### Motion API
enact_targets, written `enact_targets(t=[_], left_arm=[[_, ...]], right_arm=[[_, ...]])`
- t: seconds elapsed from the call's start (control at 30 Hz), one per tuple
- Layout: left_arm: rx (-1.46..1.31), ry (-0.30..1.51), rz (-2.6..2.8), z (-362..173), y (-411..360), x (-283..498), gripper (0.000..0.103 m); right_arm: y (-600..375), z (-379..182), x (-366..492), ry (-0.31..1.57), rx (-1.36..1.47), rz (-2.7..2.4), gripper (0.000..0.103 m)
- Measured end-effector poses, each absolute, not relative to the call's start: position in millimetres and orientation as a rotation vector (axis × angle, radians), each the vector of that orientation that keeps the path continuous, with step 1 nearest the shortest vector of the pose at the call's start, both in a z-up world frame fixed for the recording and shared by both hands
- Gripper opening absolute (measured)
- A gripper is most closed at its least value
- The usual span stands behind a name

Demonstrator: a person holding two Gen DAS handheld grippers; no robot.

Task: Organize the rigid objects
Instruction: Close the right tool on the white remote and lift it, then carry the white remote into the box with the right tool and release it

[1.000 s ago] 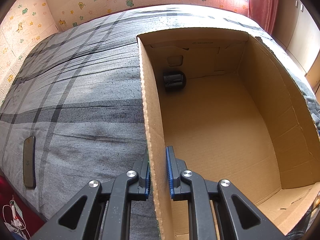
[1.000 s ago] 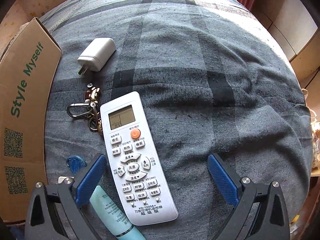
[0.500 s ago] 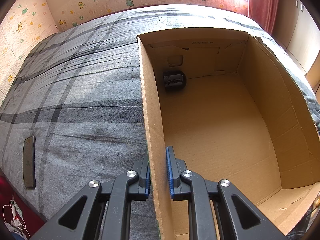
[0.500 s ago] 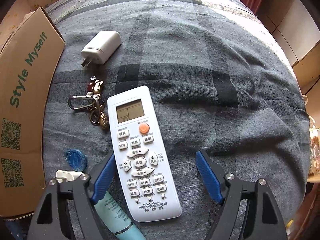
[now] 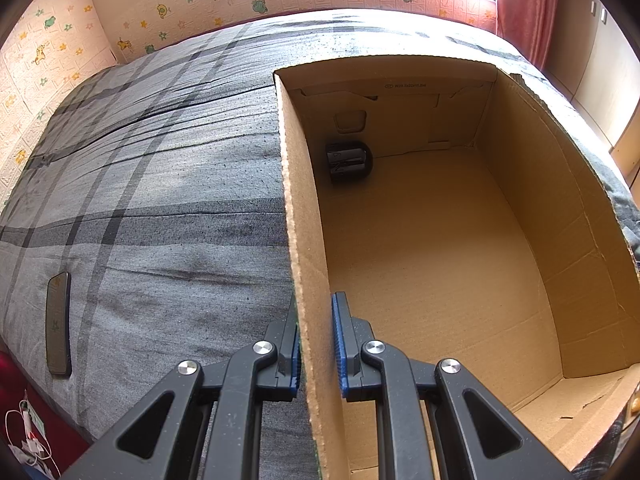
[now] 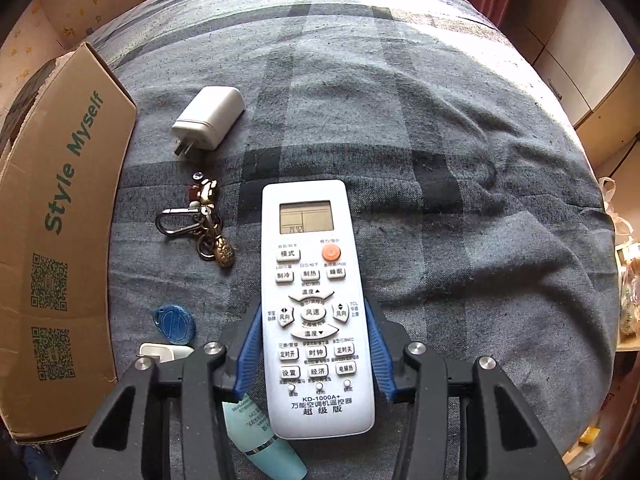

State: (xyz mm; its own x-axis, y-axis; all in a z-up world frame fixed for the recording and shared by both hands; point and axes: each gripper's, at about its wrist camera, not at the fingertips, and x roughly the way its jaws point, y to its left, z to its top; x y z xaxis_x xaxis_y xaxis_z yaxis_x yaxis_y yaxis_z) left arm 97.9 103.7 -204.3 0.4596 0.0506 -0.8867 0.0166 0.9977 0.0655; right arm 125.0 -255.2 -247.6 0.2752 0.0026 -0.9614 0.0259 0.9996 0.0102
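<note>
Left gripper [image 5: 316,344]: blue pads closed on the near end of the left wall of the cardboard box [image 5: 304,240], one pad outside the wall, one inside, the raw edge of the card running up between them. Box interior: open-topped, floor bare along the near and middle stretch, right wall and far wall standing; a small dark object [image 5: 349,162] sits in the far left corner against the left wall, its kind not clear at this size. Left of the box: grey plaid bedspread [image 5: 152,208], a wide unoccupied stretch, with a dark flat slab, perhaps a phone [image 5: 59,324], lying near the bed's left edge. Right gripper [image 6: 314,350]: blue pads drawn in against both long sides of the white remote control [image 6: 314,304], over its lower button rows; the remote lies flat on the bedspread, screen end pointing away. Just under the left pad: a pale teal tube [image 6: 264,440], partly covered by the remote's lower corner. Left of the pads: a small white item [image 6: 164,352], mostly hidden, then a blue key fob [image 6: 174,322]. Farther: a key ring with carabiner and brass charms [image 6: 200,224], just beside the remote's upper left edge but apart from it. Farther still: a white plug adapter [image 6: 210,118], prongs toward the box. Box outer wall, printed "Style Myself," borders all these on the left; bedspread to the right of the remote lies open to the far edge.
</note>
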Motion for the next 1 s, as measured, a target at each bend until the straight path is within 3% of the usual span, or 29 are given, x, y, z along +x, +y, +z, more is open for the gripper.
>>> enact_targets(t=[1.0], left_arm=[[0.073, 1.092, 0.021, -205.0, 102.0, 98.0, 0.014]], right_arm=[[-232.2, -177.1, 121.1, 1.194, -0.011, 0.020, 0.050]])
